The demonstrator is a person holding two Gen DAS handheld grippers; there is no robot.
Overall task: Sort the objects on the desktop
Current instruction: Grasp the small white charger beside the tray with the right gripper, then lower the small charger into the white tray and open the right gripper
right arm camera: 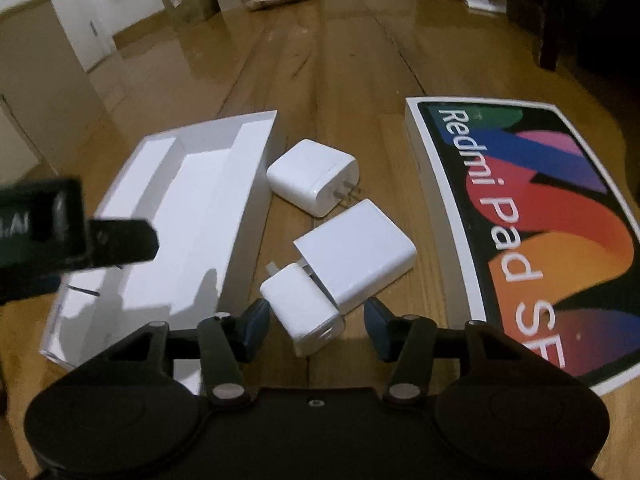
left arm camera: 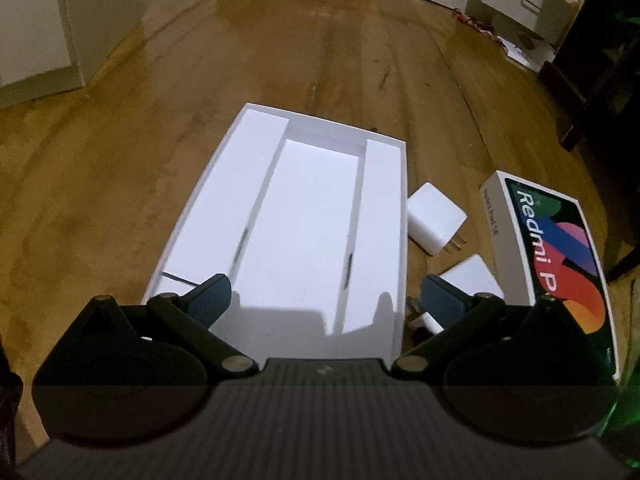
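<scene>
Showing three white chargers (right arm camera: 320, 256) mid-frame, the right view has the right gripper (right arm camera: 316, 326) spread around the nearest; left gripper (left arm camera: 326, 300) spread over the white tray (left arm camera: 256, 184), wood floor (left arm camera: 120, 208) open left.

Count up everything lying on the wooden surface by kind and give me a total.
White chargers: 3 (far, flat, nearest)
Open white box trays: 1
Redmi Pad box lids: 1
Total: 5

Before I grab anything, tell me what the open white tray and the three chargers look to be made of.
Open white tray: likely matte cardboard, with thin folded walls and dividers. Three chargers: probably smooth, slightly glossy white plastic, with rounded corners; the far one shows metal prongs.
</scene>
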